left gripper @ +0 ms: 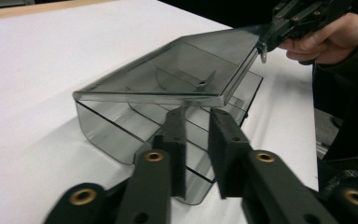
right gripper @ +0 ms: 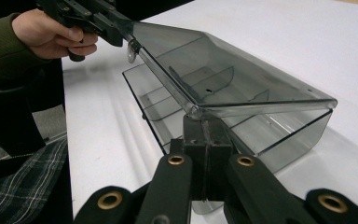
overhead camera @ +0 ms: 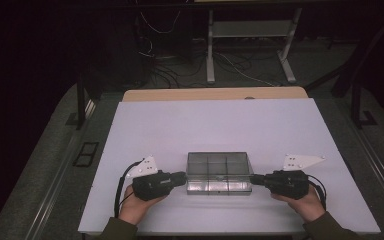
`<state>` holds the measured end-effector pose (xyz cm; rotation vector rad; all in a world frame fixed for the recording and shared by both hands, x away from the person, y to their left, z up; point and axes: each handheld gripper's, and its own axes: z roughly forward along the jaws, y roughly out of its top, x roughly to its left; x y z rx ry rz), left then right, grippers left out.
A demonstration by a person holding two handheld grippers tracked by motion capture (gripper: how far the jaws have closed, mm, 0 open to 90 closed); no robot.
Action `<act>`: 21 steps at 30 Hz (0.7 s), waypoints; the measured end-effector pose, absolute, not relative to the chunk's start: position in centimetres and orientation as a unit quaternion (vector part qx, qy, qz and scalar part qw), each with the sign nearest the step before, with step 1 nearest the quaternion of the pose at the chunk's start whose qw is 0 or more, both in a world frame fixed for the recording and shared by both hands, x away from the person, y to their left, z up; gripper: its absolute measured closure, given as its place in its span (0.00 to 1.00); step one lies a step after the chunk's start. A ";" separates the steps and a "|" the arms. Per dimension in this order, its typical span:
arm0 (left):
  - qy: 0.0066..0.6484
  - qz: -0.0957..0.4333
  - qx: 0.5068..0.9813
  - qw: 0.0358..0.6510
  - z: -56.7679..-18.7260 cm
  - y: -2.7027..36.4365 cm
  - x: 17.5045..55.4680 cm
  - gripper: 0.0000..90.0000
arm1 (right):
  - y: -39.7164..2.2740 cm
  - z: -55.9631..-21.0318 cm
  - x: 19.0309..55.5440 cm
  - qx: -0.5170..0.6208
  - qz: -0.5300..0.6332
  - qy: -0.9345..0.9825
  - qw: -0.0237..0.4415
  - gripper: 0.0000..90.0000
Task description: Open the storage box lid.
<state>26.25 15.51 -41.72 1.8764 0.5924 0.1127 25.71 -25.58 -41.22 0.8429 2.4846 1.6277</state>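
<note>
Two tongs flank a smoky clear plastic box point(overhead camera: 219, 172) that sits on the white worktop point(overhead camera: 180, 125) near the person's edge, its hinged lid point(left gripper: 177, 74) lifted partway above the divided tray. At the left, the left tongs point(left gripper: 196, 135) stand a little spread, their pads lined up at the box's end wall with no sign of pressing on it; at that end the lid sits low on the tray. At the right, the right tongs point(right gripper: 205, 133) are pressed together on the lid's raised corner, pinching its thin rim. The box looks light, rigid and slick, so it would likely skate on the smooth worktop if pushed from one side alone. Thin clear walls of this kind tend to be brittle, and the hinge probably resents twisting. Best hold, as I judge it: the lid by its front lip, near a corner, and the tray by an end wall to steady it while the lid swings.
</note>
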 end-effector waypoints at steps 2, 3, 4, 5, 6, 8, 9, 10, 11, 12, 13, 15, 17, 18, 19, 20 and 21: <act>0.252 0.054 0.792 0.554 -41.6 15.6 26.3 0.77 | -25.5 -41.1 25.8 0.272 0.529 0.803 0.029 0.99; 0.252 0.056 0.792 0.553 -41.5 15.7 26.4 0.73 | -25.5 -41.1 25.9 0.273 0.530 0.802 0.028 0.99; 0.251 0.058 0.793 0.552 -41.4 15.8 26.5 0.70 | -25.5 -41.0 26.0 0.273 0.532 0.801 0.026 0.99; 0.250 0.059 0.792 0.554 -41.4 15.8 26.6 0.67 | -25.4 -41.0 26.1 0.274 0.534 0.800 0.026 0.99; 0.249 0.062 0.791 0.555 -41.3 15.8 26.7 0.65 | -25.4 -40.9 26.1 0.274 0.534 0.799 0.025 0.99; 0.244 0.066 0.793 0.555 -41.1 15.8 26.8 0.60 | -25.3 -40.9 26.2 0.273 0.534 0.800 0.025 0.99; 0.241 0.069 0.793 0.555 -41.0 15.7 26.8 0.58 | -25.2 -40.8 26.3 0.272 0.534 0.800 0.026 0.99; 0.239 0.071 0.793 0.556 -41.0 15.6 26.9 0.56 | -25.2 -40.8 26.3 0.272 0.535 0.800 0.027 0.99; 0.236 0.076 0.794 0.554 -40.9 15.5 27.0 0.54 | -25.2 -40.8 26.3 0.273 0.534 0.799 0.025 0.99; 0.232 0.078 0.796 0.554 -40.9 15.4 27.0 0.54 | -25.2 -40.7 26.4 0.273 0.535 0.799 0.026 0.99; 0.227 0.081 0.799 0.551 -40.8 15.3 27.1 0.53 | -25.2 -40.6 26.4 0.273 0.535 0.799 0.027 0.99; 0.220 0.087 0.801 0.550 -40.8 15.1 27.3 0.51 | -25.2 -40.4 26.6 0.273 0.537 0.798 0.028 0.99; 0.220 0.089 0.800 0.551 -40.7 15.0 27.5 0.51 | -25.2 -40.4 26.7 0.272 0.538 0.797 0.029 0.99; 0.219 0.090 0.799 0.553 -40.7 15.0 27.6 0.51 | -25.2 -40.3 26.7 0.272 0.538 0.797 0.029 0.99; 0.218 0.092 0.799 0.553 -40.6 14.9 27.6 0.51 | -25.2 -40.3 26.8 0.272 0.538 0.797 0.029 0.99; 0.216 0.094 0.798 0.554 -40.6 14.9 27.7 0.51 | -25.2 -40.2 26.8 0.272 0.539 0.797 0.031 0.99; 0.215 0.095 0.797 0.557 -40.5 14.8 27.8 0.51 | -25.2 -40.2 26.9 0.273 0.538 0.797 0.030 0.99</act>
